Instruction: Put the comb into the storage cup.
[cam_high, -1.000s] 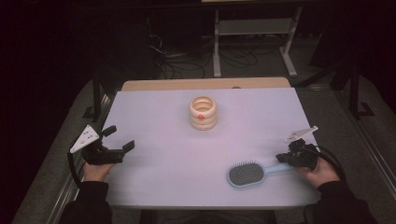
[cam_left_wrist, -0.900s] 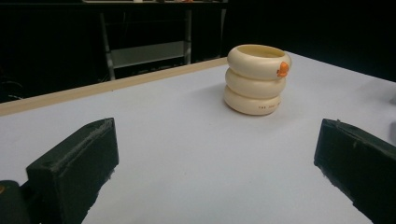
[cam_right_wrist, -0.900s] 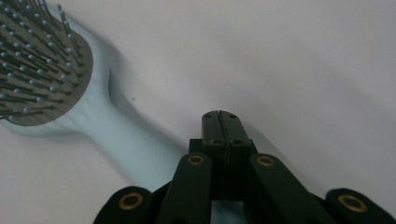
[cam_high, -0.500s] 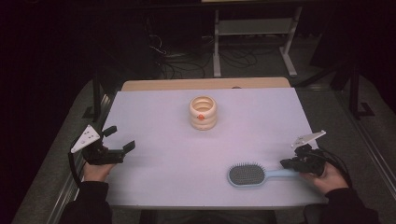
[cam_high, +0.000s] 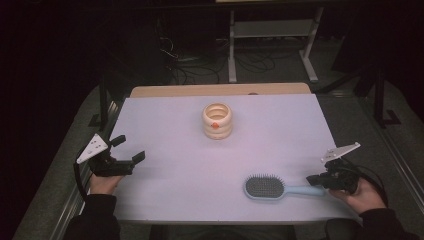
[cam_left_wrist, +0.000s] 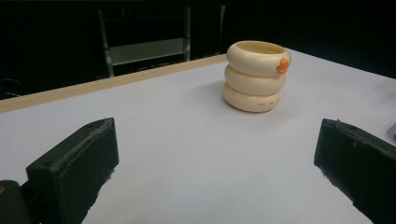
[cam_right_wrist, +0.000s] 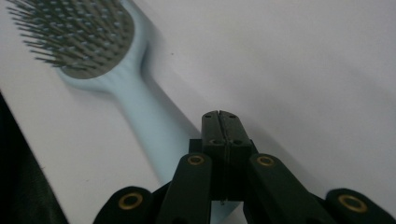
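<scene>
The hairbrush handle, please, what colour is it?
Light blue; the hairbrush handle shows best in the right gripper view.

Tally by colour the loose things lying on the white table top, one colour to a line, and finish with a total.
Light blue: 1, the hairbrush, bristles up, near the front edge.
Cream: 1, the ribbed cup with an orange spot on its side, standing towards the far edge.
Total: 2

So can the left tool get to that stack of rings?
Probably yes. The left tool is open and points toward the stack of rings, and only bare white tabletop lies between them. The hairbrush sits over by the right tool.
</scene>
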